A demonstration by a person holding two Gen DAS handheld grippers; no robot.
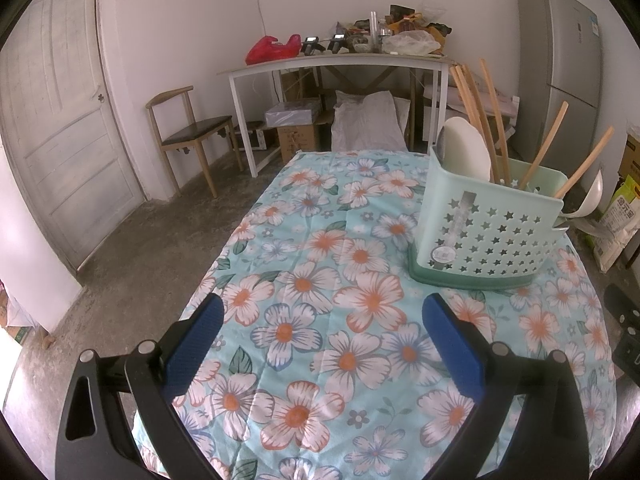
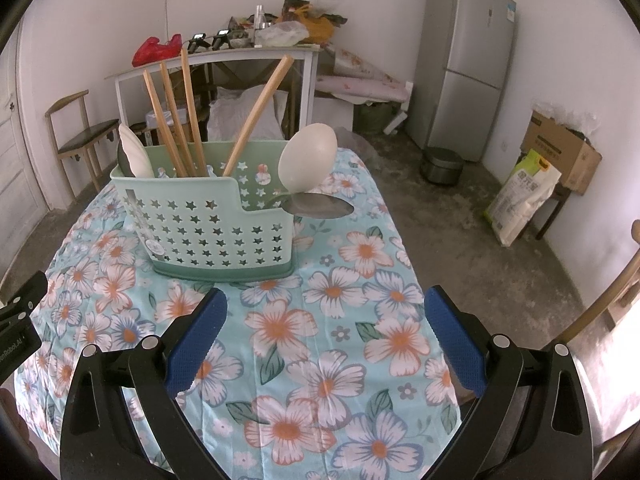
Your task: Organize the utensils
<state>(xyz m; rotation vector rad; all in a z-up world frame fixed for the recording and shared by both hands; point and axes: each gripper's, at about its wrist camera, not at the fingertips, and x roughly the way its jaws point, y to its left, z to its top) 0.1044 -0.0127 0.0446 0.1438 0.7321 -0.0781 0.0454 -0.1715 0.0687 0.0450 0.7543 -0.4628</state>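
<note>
A mint-green utensil caddy (image 1: 484, 232) (image 2: 208, 232) with star-shaped holes stands on the floral tablecloth (image 1: 320, 272) (image 2: 340, 320). Wooden chopsticks (image 1: 492, 120) (image 2: 176, 120) stick up out of it, along with a white spoon (image 1: 468, 148) (image 2: 134, 152). Another white spoon (image 2: 308, 158) (image 1: 592, 196) and a metal spoon (image 2: 320, 206) lean out of its lower side compartment. My left gripper (image 1: 324, 312) is open above the cloth, nearer than the caddy and to its left. My right gripper (image 2: 326, 308) is open too, just in front of the caddy, holding nothing.
Behind the table are a white side table (image 1: 340, 62) piled with clutter, a wooden chair (image 1: 192, 132), a door (image 1: 60, 120) and a grey fridge (image 2: 468, 64). Boxes and a sack (image 2: 524, 196) sit on the floor at right. A chair back (image 2: 600, 300) is close on the right.
</note>
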